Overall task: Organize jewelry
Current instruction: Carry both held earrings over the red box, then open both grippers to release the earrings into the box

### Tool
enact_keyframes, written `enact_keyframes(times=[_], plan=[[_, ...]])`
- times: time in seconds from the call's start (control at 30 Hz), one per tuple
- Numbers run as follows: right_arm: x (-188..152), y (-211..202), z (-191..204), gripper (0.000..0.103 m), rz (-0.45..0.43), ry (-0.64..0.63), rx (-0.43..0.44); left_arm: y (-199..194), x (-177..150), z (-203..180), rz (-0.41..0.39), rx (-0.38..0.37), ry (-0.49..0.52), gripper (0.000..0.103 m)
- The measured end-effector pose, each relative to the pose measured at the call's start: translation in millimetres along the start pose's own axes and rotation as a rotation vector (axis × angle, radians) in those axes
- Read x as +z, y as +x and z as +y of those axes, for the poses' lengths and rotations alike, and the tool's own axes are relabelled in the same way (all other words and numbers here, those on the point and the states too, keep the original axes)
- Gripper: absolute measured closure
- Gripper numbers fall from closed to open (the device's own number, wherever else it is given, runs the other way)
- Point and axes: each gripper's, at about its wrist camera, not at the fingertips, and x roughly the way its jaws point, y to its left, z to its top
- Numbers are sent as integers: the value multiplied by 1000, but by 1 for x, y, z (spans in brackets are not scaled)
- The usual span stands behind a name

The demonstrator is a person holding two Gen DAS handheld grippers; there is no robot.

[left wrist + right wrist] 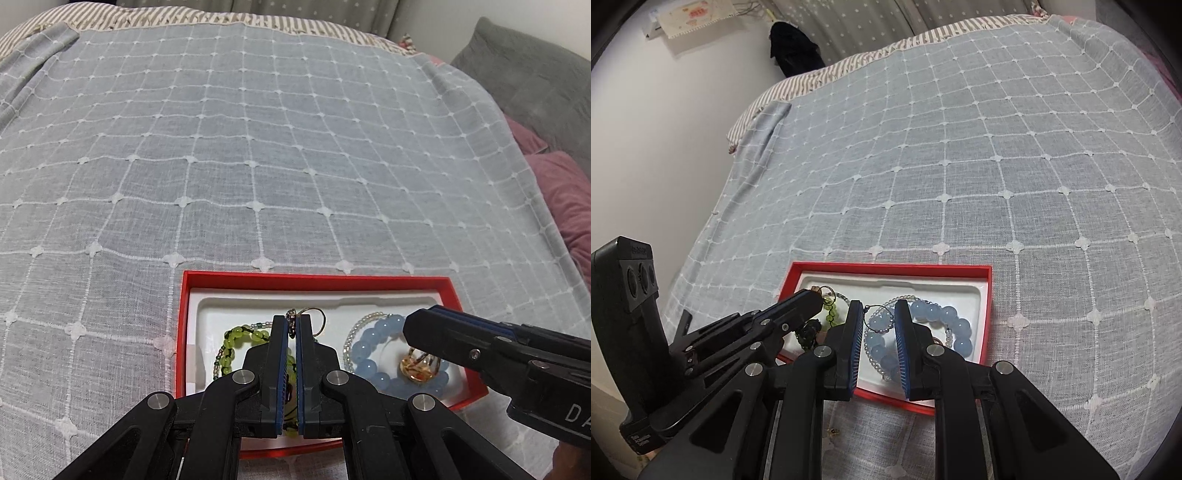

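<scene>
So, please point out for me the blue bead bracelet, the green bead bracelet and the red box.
blue bead bracelet [382, 328]: left wrist view, a far bead.
green bead bracelet [236, 334]: left wrist view, an upper bead.
red box [314, 277]: left wrist view, far wall.

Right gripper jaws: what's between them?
In the right wrist view, the right gripper is open over the red box; the blue bead bracelet and a clear bead strand lie between.

A red box with a white tray is seen under both pairs of jaws. A small earring is pinched at the left jaws' tips. Green beads lie left of them; blue beads lie between the right jaws.
</scene>
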Motion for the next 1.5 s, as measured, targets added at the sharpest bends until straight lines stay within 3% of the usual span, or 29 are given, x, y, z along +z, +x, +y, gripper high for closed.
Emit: enact_keyframes(times=[0.13, 0.17, 0.23, 0.27, 0.63, 0.87, 1.2, 1.5], plan=[[0, 1, -2, 84, 2, 5, -8, 1, 1, 3, 0, -12, -13, 102], [0, 1, -2, 84, 3, 7, -12, 0, 1, 3, -3, -10, -13, 100], [0, 0, -3, 84, -2, 13, -18, -3, 0, 3, -14, -14, -14, 85], [0, -1, -4, 84, -4, 15, -19, -3, 0, 4, -14, -15, -18, 84], [-3, -14, -6, 84, -36, 31, -33, -23, -1, 11, -41, -25, -44, 84], [-6, -30, 1, 83, -64, 18, -23, -38, -9, 12, -67, 45, -9, 82], [-19, -36, 1, 74, -52, -3, -47, -46, -20, 8, -85, 161, 52, 82], [-32, -48, 16, 64, -62, -87, -91, -48, -23, 11, -84, 179, 45, 82]])
